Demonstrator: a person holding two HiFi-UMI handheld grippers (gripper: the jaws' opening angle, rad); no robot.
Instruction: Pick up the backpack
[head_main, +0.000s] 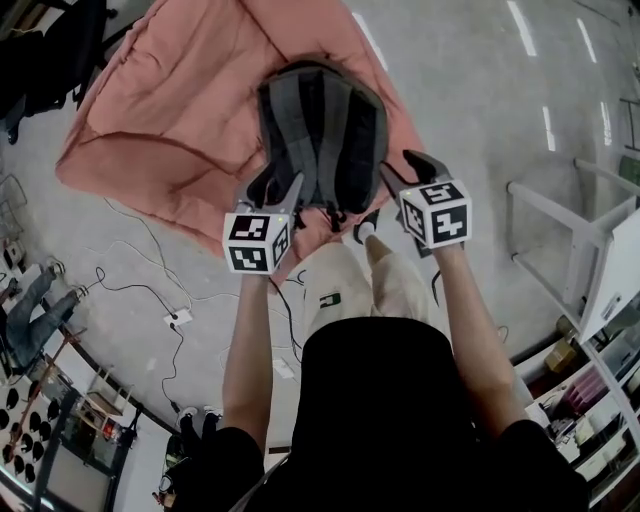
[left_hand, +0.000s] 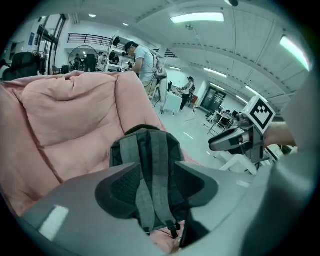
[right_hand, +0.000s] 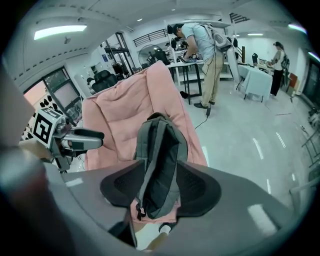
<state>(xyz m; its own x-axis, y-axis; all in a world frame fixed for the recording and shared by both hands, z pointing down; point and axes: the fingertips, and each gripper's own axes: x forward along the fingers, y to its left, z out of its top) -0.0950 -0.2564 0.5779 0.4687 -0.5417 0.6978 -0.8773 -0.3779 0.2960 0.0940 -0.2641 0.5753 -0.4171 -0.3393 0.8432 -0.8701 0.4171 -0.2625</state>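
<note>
A dark grey backpack lies straps-up on a big pink cushion on the floor. My left gripper hangs over its lower left corner, jaws open. My right gripper hangs by its lower right side, also open. In the left gripper view the backpack and its straps show through the gap of the left gripper, apart from the pads; the right gripper is at the right. In the right gripper view the backpack fills the gap of the right gripper, with nothing pressed.
Cables and a power strip lie on the floor to the left. A white table frame stands at the right. The person's shoe is at the cushion's near edge. People stand at tables behind the cushion.
</note>
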